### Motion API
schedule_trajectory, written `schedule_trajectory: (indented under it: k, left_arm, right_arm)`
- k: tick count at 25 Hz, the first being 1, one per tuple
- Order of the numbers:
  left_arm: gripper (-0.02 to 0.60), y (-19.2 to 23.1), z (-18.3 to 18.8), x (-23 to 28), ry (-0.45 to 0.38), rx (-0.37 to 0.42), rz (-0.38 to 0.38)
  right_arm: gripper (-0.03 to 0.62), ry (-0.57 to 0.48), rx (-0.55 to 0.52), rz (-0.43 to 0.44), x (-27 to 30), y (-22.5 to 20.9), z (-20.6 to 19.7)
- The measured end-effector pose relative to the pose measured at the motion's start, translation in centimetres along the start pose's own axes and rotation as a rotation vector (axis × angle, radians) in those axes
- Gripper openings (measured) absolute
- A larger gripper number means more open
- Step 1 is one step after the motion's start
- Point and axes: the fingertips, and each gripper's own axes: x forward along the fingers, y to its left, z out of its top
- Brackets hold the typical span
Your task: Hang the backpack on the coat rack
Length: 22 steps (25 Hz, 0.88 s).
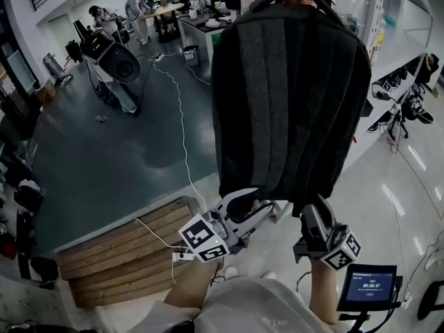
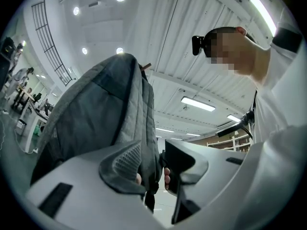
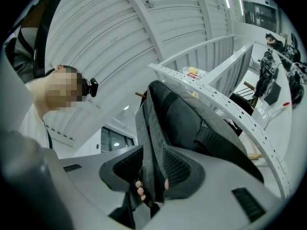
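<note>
Holding the backpack [image 1: 291, 96] up in front of me by its bottom edge, I am watching it standing tall and upright in the head view. Its dark grey panel is facing me and its top is reaching the upper edge of the frame.

My left claw [image 1: 253, 210] is gripping the lower left corner. In the left gripper view the jaws are sitting close on a fold of grey fabric, with the bag rising above them toward the ceiling lights. My right claw [image 1: 313, 210] is clamping the lower right corner, its jaws drawn in narrow on the padded edge, and a black strap is running off beside them.

A brown peg [image 3: 139, 95] is poking out just beside the bag's top in the right gripper view. I cannot tell whether the handle is sitting over it. White perforated shelving [image 3: 216, 95] is rising just behind the bag.

Below my arms, wooden steps [image 1: 125, 248] are lying at the edge of the dark floor. A white cable [image 1: 182, 130] is trailing across that floor, and a small screen [image 1: 368, 286] is glowing near my right forearm. Far back, people are gathering around a counter [image 1: 163, 11].
</note>
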Motion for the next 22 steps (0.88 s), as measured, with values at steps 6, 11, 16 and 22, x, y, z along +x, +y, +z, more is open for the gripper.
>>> schedule_trajectory:
  k: [6, 11, 16, 22]
  left_arm:
    - [0.161, 0.0, 0.2, -0.7, 0.001, -0.010, 0.021]
    - [0.161, 0.4, 0.2, -1.0, 0.005, -0.016, 0.030]
    - [0.161, 0.5, -0.4, -0.6, 0.007, -0.027, 0.031]
    - [0.161, 0.6, 0.2, -1.2, 0.002, -0.023, 0.040]
  right_arm:
    - [0.143, -0.005, 0.006, -0.025, 0.1, 0.0, 0.3]
    - [0.143, 0.001, 0.013, -0.029, 0.2, -0.1, 0.0]
    - [0.143, 0.004, 0.016, -0.033, -0.1, -0.7, -0.1]
    - [0.143, 0.000, 0.012, -0.032, 0.1, -0.3, 0.1]
